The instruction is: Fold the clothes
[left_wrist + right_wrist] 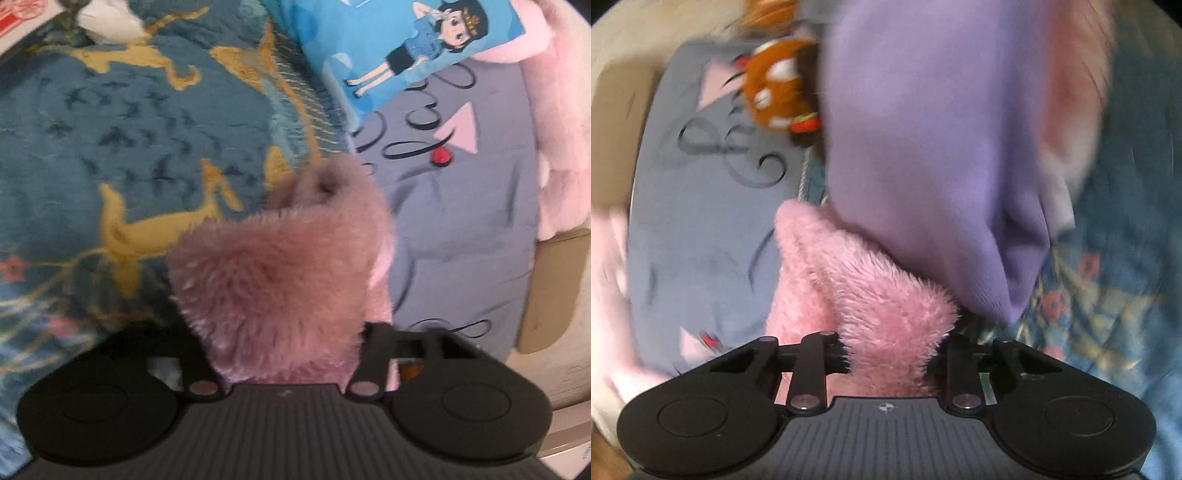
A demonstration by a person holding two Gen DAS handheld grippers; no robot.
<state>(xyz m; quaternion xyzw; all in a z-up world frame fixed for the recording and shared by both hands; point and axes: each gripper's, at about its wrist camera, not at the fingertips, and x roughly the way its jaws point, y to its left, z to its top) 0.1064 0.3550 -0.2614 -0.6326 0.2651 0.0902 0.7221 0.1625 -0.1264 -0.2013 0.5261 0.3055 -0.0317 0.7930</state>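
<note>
A pink fluffy garment [273, 280] bunches up between the jaws of my left gripper [284, 314], which is shut on it; the pile hides both fingers. In the right wrist view another part of the same pink fluffy garment [871, 295] fills the gap of my right gripper [890, 332], also shut on it with the fingertips buried in the pile. A smooth lilac garment [923, 147] hangs over the pink fluff just beyond the right gripper. Both grippers are over a bed.
A blue bedspread with gold pattern [110, 147] covers the bed. A grey-lilac pillow with black script [461, 221] lies beside a blue cartoon cushion [388, 48] and pale pink plush [554, 129]. A brown plush toy [779, 85] sits on the pillow [701, 221].
</note>
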